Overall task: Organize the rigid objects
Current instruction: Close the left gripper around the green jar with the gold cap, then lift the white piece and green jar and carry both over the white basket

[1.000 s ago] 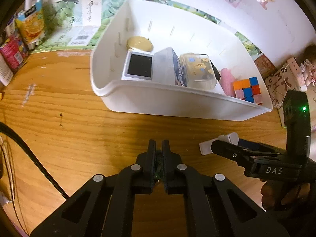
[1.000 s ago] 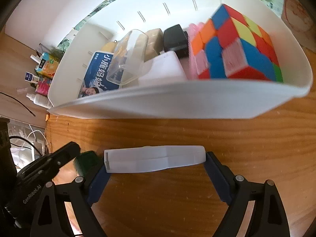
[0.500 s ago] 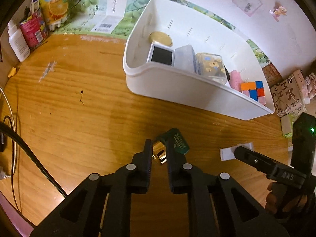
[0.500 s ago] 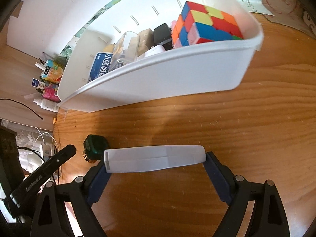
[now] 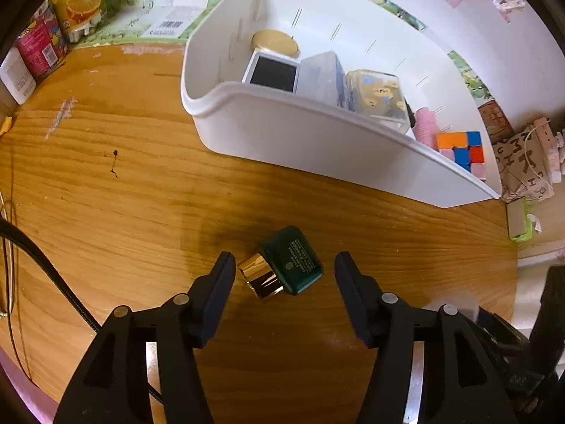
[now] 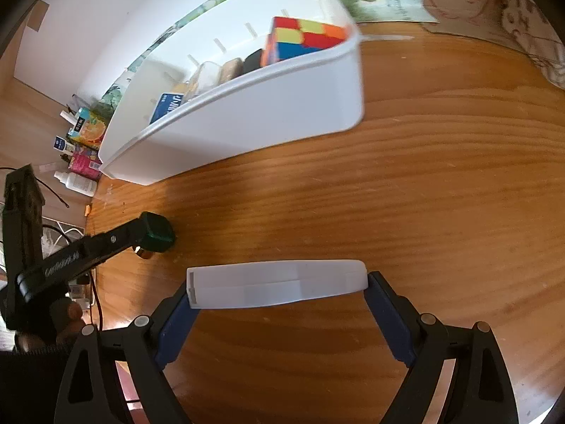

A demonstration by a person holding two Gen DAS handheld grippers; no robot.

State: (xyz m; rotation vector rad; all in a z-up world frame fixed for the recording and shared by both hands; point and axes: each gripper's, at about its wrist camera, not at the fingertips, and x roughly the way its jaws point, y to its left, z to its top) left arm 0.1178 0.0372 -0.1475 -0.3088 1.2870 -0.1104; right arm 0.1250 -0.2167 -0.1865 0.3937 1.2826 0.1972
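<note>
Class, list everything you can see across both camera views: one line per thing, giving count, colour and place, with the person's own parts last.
Plastic bin: one, white, on table.
Puzzle cube: one, multicoloured, bin's right end.
Clear box: one, transparent, in bin.
Square device: one, white with dark face, in bin.
Round tin: one, gold, bin's far corner.
Small bottle: one, dark green, gold cap, lying on table.
Flat case: one, white, held.
Cartons: several, table's far-left edge.
Wooden table: one, brown.
Left gripper: black, jaws just opened around bottle.
Right gripper: black, gripping case.
</note>
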